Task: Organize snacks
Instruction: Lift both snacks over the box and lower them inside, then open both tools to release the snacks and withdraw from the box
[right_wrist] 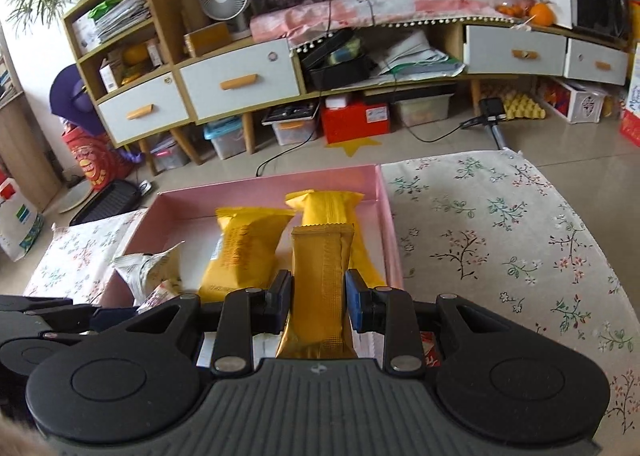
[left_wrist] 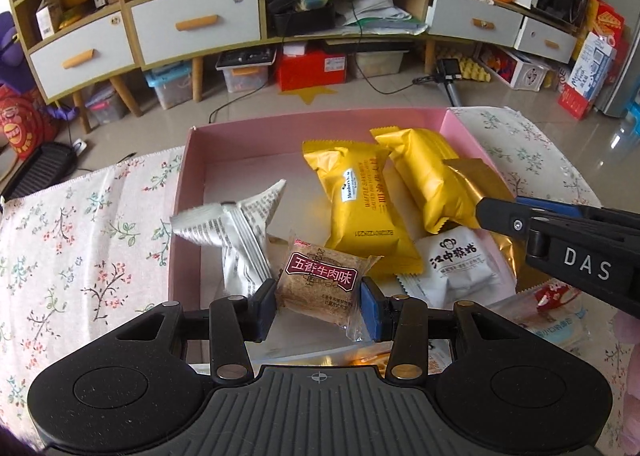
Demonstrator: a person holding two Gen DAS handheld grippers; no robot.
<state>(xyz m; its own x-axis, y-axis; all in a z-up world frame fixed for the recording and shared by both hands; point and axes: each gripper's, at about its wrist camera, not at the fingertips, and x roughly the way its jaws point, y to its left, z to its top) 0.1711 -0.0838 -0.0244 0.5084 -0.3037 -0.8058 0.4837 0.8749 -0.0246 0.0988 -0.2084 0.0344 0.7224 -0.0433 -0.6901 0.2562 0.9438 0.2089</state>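
Hiding its lower end under the right gripper, a gold wrapper sits clamped between the fingers above the pink box. The left gripper pinches a brown beef-flavour snack at the box's near edge; its wrapper is partly covered. Yellow packets lie beyond, on the floral table.

Two yellow packs are lying side by side in the pink box, a silver pouch and white packet beside them; a brown cake and gold bar are hanging above it.
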